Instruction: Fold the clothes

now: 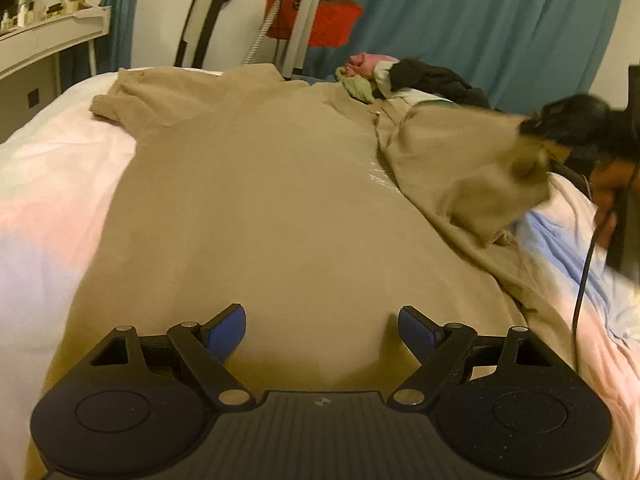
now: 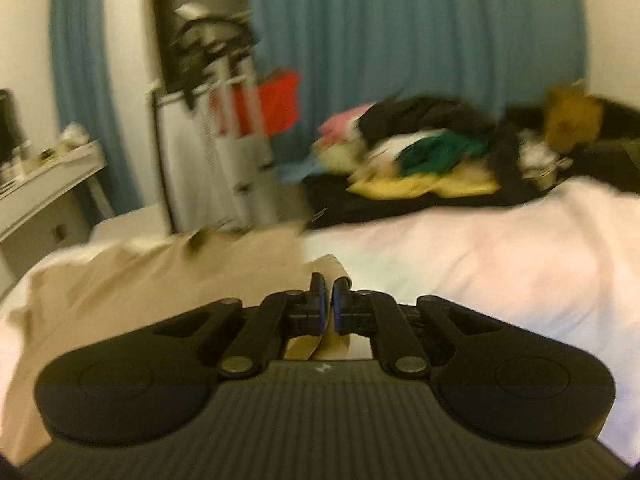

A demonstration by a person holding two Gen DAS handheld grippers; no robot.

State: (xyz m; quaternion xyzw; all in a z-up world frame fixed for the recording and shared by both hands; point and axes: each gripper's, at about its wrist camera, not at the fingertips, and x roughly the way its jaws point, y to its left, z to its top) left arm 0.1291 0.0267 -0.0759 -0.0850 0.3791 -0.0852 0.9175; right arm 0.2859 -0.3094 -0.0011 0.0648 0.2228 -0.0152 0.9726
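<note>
Right gripper (image 2: 328,292) is pinching the tan shirt (image 1: 260,200) sleeve edge, jaws clamped tight; left gripper (image 1: 322,320) is hovering wide open over the shirt's body on the bed (image 2: 480,248). That thin pinch is risking a slip, bunching the fold.

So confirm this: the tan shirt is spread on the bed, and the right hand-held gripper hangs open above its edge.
Not open. In the right wrist view the right hand-held gripper is shut on the tan shirt, pinching its edge. The shirt is spread on the bed.
</note>
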